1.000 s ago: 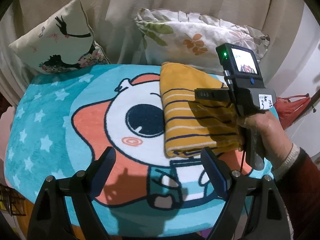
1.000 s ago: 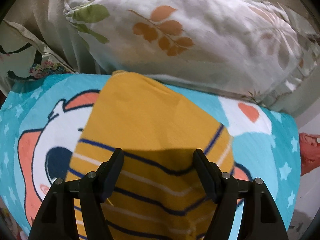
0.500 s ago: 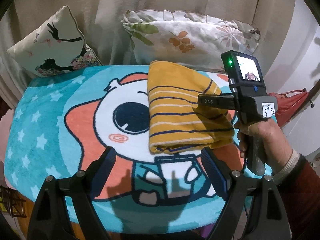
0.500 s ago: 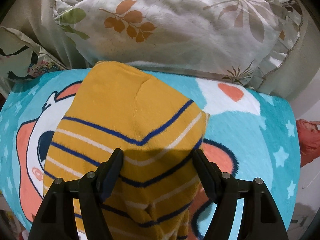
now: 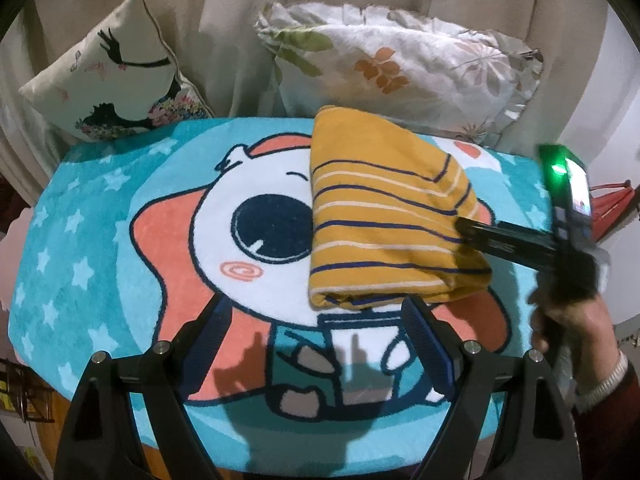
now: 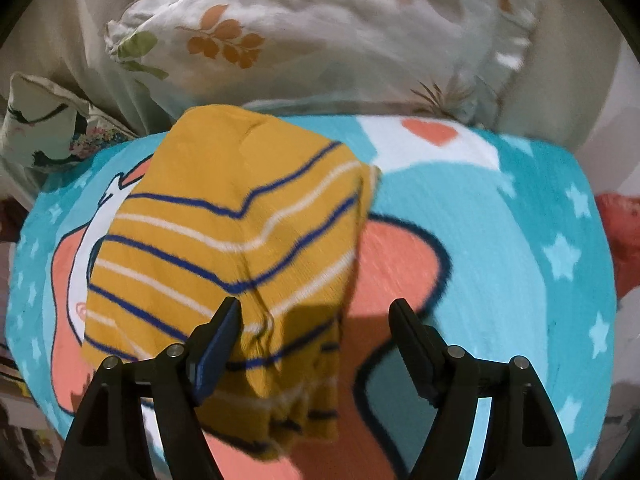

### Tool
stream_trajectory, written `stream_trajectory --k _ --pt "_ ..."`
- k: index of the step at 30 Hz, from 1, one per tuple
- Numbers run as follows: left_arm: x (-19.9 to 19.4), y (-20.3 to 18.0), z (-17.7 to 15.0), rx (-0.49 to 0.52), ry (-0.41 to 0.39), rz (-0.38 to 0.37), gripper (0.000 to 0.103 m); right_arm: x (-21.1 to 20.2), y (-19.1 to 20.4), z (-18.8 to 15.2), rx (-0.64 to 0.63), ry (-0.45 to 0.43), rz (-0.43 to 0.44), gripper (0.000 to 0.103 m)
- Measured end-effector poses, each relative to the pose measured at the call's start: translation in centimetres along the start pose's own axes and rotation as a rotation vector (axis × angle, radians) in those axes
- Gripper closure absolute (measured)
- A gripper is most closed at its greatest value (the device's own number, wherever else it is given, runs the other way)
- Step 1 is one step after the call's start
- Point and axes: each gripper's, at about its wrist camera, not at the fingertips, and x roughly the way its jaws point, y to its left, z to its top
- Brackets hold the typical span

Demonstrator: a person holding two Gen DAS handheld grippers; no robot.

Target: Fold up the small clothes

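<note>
1. Left hand-held gripper [image 5: 316, 336]: jaws spread wide, nothing between them, hovering over the near part of the rug [image 5: 120, 280], just short of the garment's near edge
2. Right hand-held gripper [image 6: 314, 340]: jaws also spread, not pinching; its left finger is over the garment's near right corner, right finger over bare rug. Left view shows it off to the right, held in the person's hand [image 5: 576, 320], tip near the garment's right edge
3. Garment [image 5: 384, 224] = mustard knit w/ navy + white stripes, already folded into a thick rectangle; lies on the right half of the cartoon rug, far edge close to the floral pillow [image 5: 400, 68]. Layered hems visible at the near edge in the right view
4. Step, my read: fold on this piece looks done or nearly so; both grippers are free of it, so prob. between folds, or about to tidy / do one more fold
5. Next move needs: if folding again, get a jaw under all layers at a near corner, not just the top one; pinch both near corners evenly, lift + carry over to the far edge w/o dragging the stack
6. Risk: knit is soft and thick, layers may slip apart if only one corner is taken
</note>
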Motion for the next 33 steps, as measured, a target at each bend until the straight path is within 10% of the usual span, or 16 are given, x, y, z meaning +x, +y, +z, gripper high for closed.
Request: stream_trajectory --k 10,16,17,18,22,33 --pt "3.9 -0.4 0.2 -0.005 0.065 -0.003 0.017 -4.3 -4.8 -0.5 0.180 -0.089 0.076 0.034" --pt "3.9 -1.4 0.4 0.024 0.055 -0.012 0.017 0.1 -2.8 0.7 0.240 0.021 0.209 0.035" --pt "3.9 -1.5 0.4 0.027 0.057 -0.011 0.017 0.6 -2.4 0.6 0.237 0.036 0.215 0.041" --pt "3.8 -1.5 0.4 0.031 0.056 -0.007 0.017 1.5 -2.0 0.6 0.235 0.054 0.254 0.078" --pt "3.7 -1.5 0.1 0.040 0.054 0.001 0.017 1.3 -2.0 0.7 0.222 0.039 0.245 0.091" --pt "5.0 -2.3 0.4 0.045 0.074 -0.005 0.017 1.9 -3.0 1.2 0.173 0.045 0.134 0.085"
